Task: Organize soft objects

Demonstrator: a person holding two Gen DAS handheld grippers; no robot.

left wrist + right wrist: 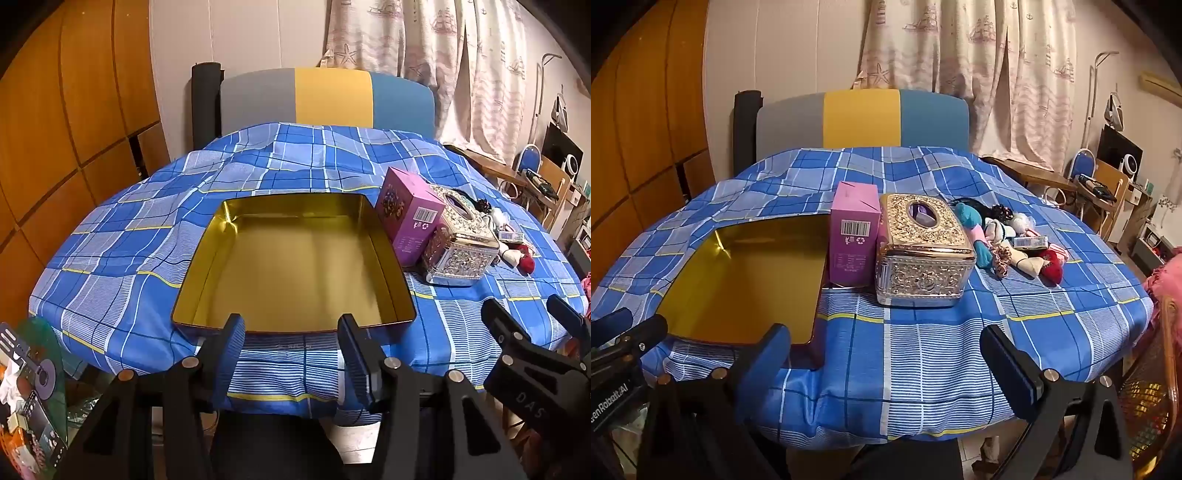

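Left wrist view: left gripper (291,334) at bottom centre, fingers spread with nothing between them, hanging over the near edge of the surface (122,258), which is draped in a blue checked cloth. Just beyond the fingertips sits an open gold tin tray (207,251), inside bare, centre of frame. Right of the tray stands a purple carton (408,214), upright, touching or nearly touching the tray's right wall. Just beside the carton, an ornate silver tissue box (460,251). The soft objects (517,247) lie in a small heap at right of frame, beyond the tissue box.

Right wrist view: right gripper (886,347) at bottom, fingers spread as wide as they go, nothing between them, above the cloth near the front edge. Tissue box (923,258) centre frame; carton (853,236) to its left, tray (746,280) further left. Soft heap (1008,240) right of centre: teal, pink, cream and red pieces, dark hair ties; individual items hard to separate. A striped chair back (862,118) stands behind the surface, upper centre.
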